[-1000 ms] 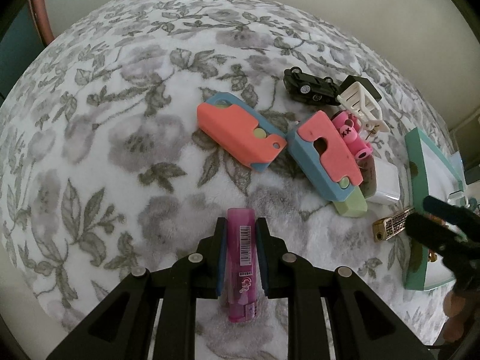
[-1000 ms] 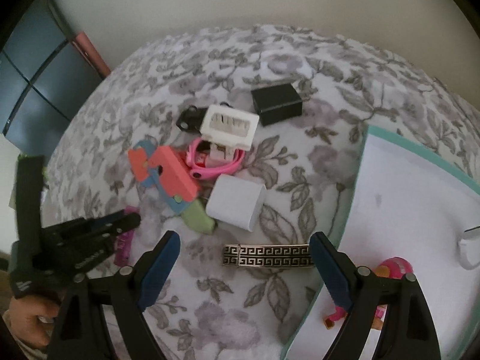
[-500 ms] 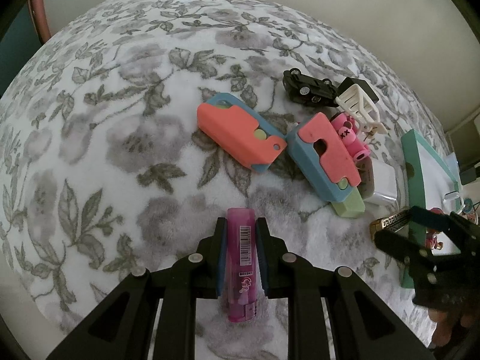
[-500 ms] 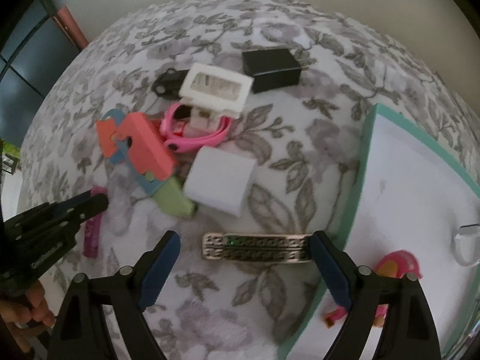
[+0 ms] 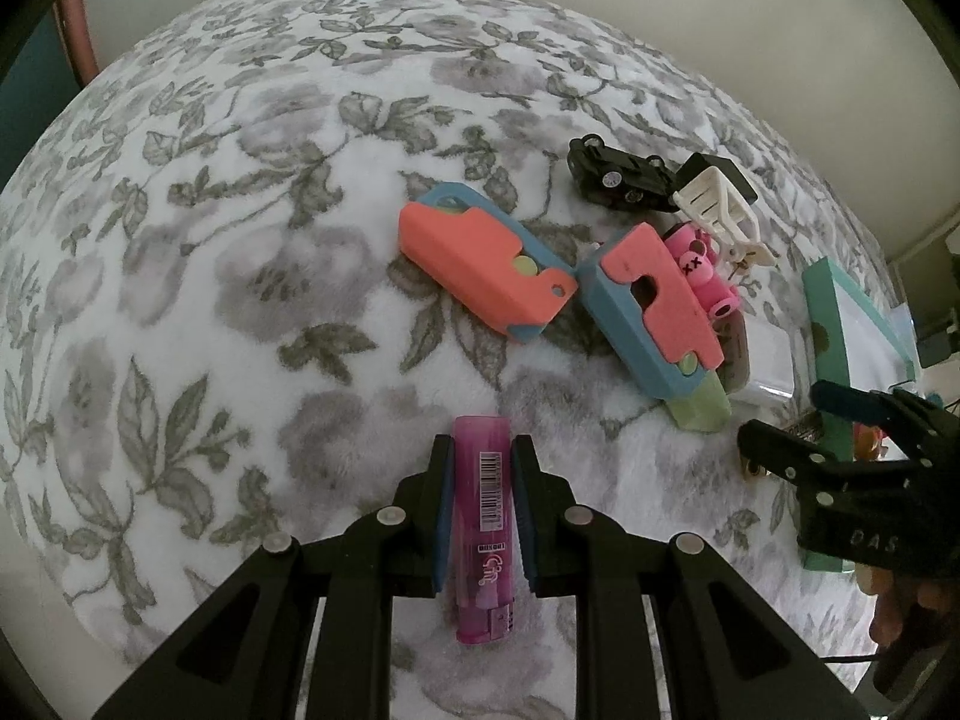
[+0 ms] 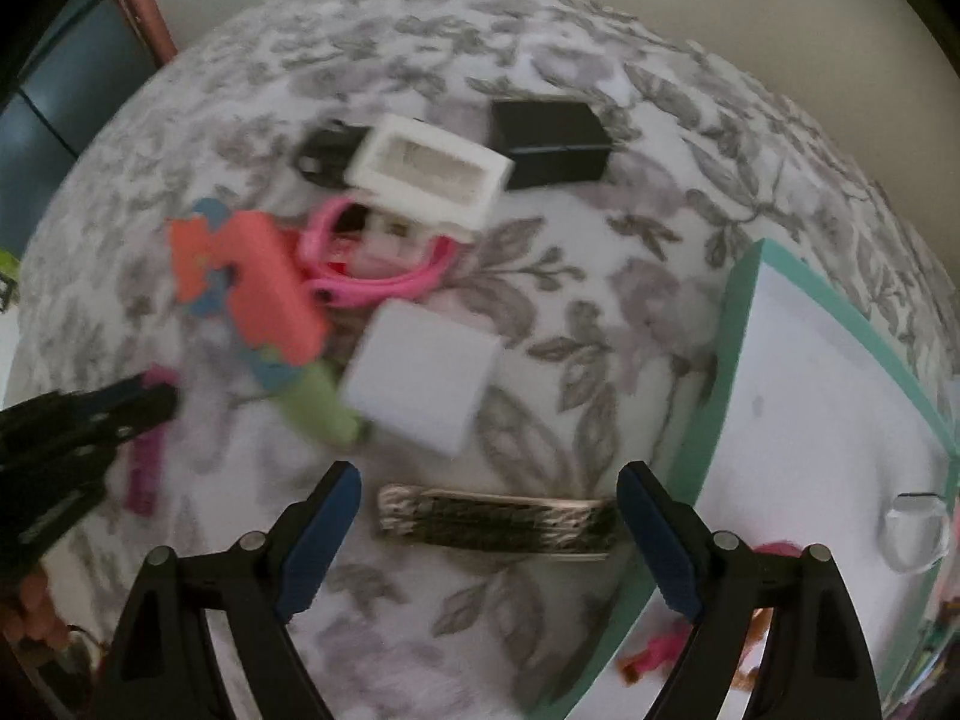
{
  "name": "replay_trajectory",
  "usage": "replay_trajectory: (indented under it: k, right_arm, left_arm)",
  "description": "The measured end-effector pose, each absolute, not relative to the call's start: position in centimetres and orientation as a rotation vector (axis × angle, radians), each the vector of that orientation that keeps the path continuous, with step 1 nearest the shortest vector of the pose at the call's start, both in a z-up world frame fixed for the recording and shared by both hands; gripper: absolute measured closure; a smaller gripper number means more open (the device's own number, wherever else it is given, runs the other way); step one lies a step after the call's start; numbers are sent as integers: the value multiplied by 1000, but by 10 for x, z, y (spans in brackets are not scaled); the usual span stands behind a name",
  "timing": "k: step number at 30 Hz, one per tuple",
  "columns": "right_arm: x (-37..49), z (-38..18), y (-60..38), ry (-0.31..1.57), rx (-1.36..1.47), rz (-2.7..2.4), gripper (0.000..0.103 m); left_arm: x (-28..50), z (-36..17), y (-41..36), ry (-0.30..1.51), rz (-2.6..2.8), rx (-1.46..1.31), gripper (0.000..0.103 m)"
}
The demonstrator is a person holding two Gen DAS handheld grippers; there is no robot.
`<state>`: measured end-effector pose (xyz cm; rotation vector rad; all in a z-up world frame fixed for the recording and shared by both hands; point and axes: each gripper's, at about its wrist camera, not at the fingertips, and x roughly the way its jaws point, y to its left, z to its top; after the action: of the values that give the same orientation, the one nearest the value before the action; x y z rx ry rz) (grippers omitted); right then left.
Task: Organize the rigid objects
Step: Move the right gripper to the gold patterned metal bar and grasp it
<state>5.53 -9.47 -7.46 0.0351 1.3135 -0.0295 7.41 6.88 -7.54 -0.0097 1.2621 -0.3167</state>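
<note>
Purple and see-through, a lighter (image 5: 483, 516) sits clamped between the blue pads of the left gripper (image 5: 480, 468), its barcode facing up and its far end poking out past the fingertips above a grey floral blanket (image 5: 240, 276). The right gripper (image 6: 489, 498) hangs with its jaws spread wide, 1 finger on each side of a patterned metal bar (image 6: 495, 516) that lies flat on the blanket; the pads are clear of both ends of it, though this view is blurred.

Beyond the bar lies a cluster: a white block (image 6: 420, 381) just past it, a pale green piece (image 6: 318, 405) touching the block's left side, and an orange and blue toy (image 6: 258, 282) above that. A second orange and blue toy (image 5: 480, 270) lies apart to the left in the left wrist view. A pink band (image 6: 372, 282) curls under a white slotted box (image 6: 429, 177), with a black box (image 6: 549, 144) just to its right and a black toy car (image 5: 618, 177) at the far side.

To the right stands a teal-rimmed tray (image 6: 708, 396), its edge close beside the bar's right end. A small white item (image 6: 912, 528) rests inside.
</note>
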Motion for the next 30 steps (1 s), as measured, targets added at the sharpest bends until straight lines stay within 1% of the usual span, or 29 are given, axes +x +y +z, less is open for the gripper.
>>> replay_trajectory:
  k: [4,7,13,19,20,23,30]
  right_arm:
    - [66,-85,-96,1373,44,9,14]
    - [62,-87,-95,1377,87,41,12]
    - [47,-86,-87,1399,158,91,13]
    - [41,-92,-53,1371,-40,36,20]
    - [41,-92,-50,1361,-45,39,25]
    - [42,-89,-49,1337,-21,31,32]
    - [51,-85,-46,1292,-17,2,34]
  left_arm:
    - [75,-76,70,1259,-325,-14,84]
    - [74,-75,71,1257,-328,-20,84]
    - [73,-74,70,1251,-333,26,84]
    - [69,-73,65,1248,-332,92,84]
    - [68,-73,64,1248,-331,99,84]
    - [67,-72,60,1243,-325,136,84]
    - [67,-74,52,1242,-302,182,84]
